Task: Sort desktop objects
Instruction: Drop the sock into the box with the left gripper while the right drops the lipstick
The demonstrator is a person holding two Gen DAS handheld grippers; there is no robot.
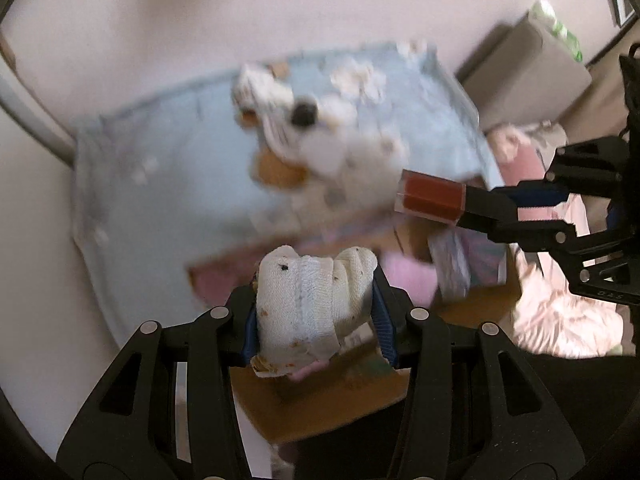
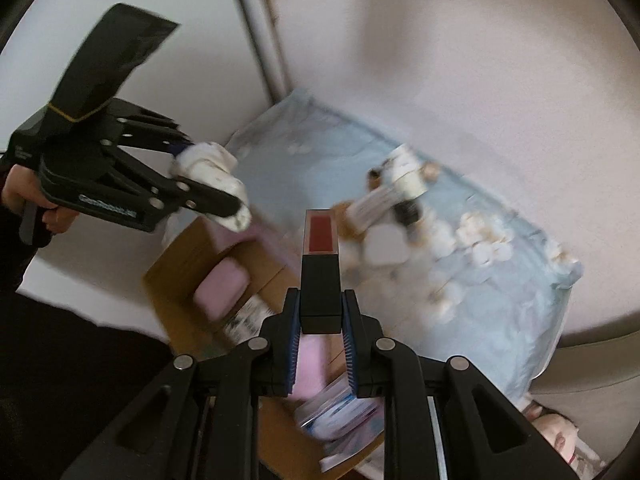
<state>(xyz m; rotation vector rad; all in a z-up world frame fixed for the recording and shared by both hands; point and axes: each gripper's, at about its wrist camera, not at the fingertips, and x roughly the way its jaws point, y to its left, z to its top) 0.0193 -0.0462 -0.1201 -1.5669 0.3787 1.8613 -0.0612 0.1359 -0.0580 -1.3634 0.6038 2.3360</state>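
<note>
My left gripper (image 1: 316, 312) is shut on a stained white cloth bundle (image 1: 308, 304) and holds it above an open cardboard box (image 1: 328, 412). The bundle also shows in the right wrist view (image 2: 214, 178). My right gripper (image 2: 320, 344) is shut on a black-and-red lipstick-like tube (image 2: 320, 264) above the same box (image 2: 180, 264). The tube also shows in the left wrist view (image 1: 432, 197). The box holds a pink block (image 2: 220, 290) and a clear packet (image 2: 340, 416).
A light blue cloth (image 1: 168, 184) with white flowers covers the table behind the box. A blurred pile of bottles and packets (image 2: 392, 200) lies on it. A beige box (image 1: 524, 76) and pink fabric (image 1: 560, 320) lie at the right.
</note>
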